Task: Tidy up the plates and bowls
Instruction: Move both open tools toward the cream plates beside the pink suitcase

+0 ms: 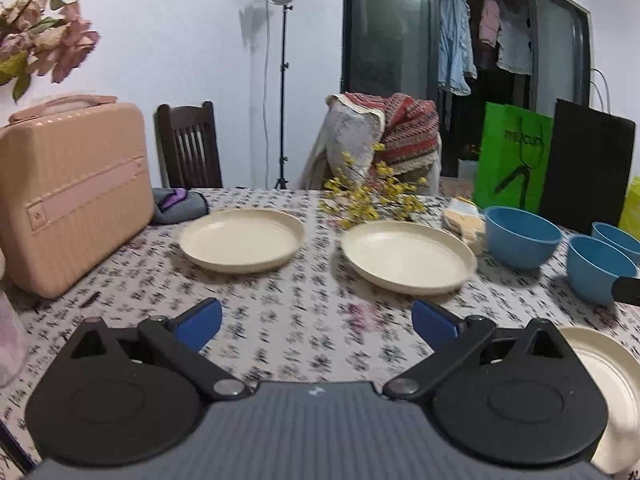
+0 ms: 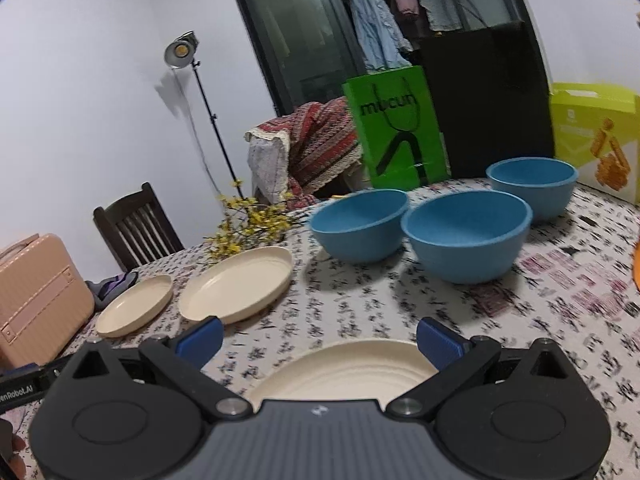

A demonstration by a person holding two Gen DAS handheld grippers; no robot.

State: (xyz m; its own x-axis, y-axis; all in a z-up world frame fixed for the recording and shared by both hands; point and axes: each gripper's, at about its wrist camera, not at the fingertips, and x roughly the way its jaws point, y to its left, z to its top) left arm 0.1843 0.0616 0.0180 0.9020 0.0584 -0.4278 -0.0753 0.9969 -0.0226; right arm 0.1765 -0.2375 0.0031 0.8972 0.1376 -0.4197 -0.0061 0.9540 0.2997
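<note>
Three cream plates lie on the patterned tablecloth. In the left wrist view two sit ahead, one to the left (image 1: 242, 240) and one to the right (image 1: 408, 256), and the third (image 1: 612, 384) lies at the near right. Three blue bowls stand at the right; the nearest of them in that view (image 1: 600, 268) is beside a larger-looking one (image 1: 522, 236). My left gripper (image 1: 316, 322) is open and empty above bare cloth. My right gripper (image 2: 320, 340) is open and empty, just above the near plate (image 2: 344, 372), with the bowls (image 2: 466, 236) beyond.
A pink hard case (image 1: 72, 196) stands at the left. Yellow dried flowers (image 1: 372, 196) lie behind the plates. A green bag (image 1: 512, 160) and a black bag (image 1: 588, 168) stand at the table's far right. A yellow box (image 2: 596, 140) stands behind the bowls.
</note>
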